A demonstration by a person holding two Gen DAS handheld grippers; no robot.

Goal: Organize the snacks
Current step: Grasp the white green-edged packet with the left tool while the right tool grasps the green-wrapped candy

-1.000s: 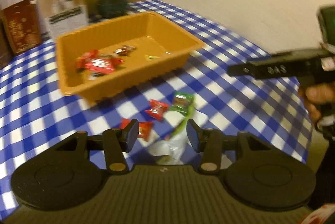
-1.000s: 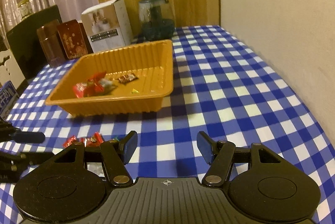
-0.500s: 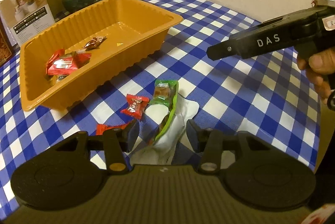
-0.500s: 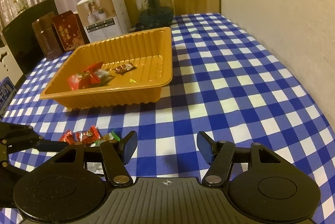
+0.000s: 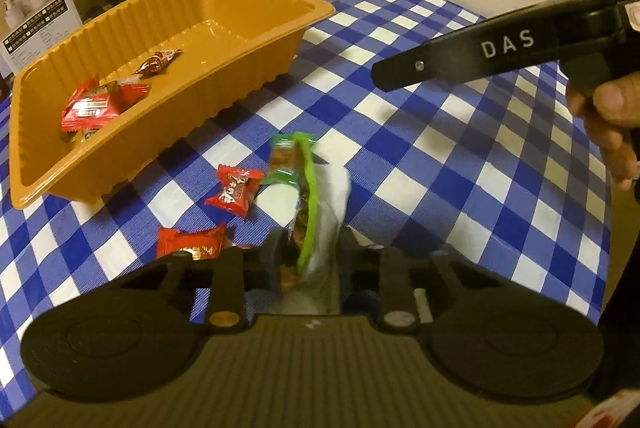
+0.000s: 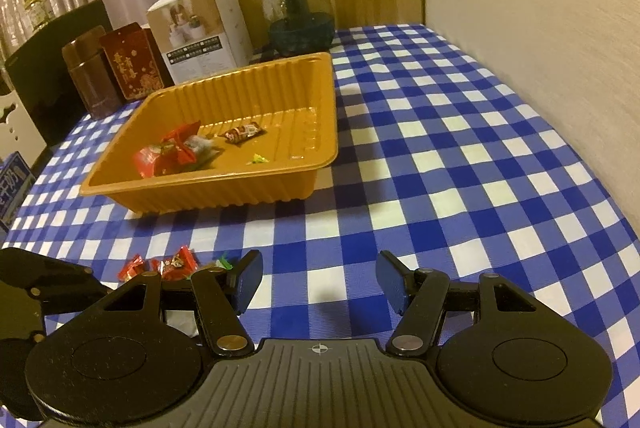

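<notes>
- Orange tray (image 5: 256, 39) on checked tablecloth (image 5: 440, 147); two red candies (image 5: 236, 189) lie just beside.
- Left gripper (image 5: 306, 260) clamped on green-edged snack packet (image 5: 304, 195); right gripper (image 6: 318, 282) half-open, empty.

The left gripper (image 5: 307, 256) has come down — its jaws now clamped on the green-edged snack packet (image 5: 301, 195).

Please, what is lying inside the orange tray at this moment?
Inside the orange tray lie red snack packets, one brown wrapped candy and a small yellow-green piece. Anything beneath the red packets is covered.
</notes>
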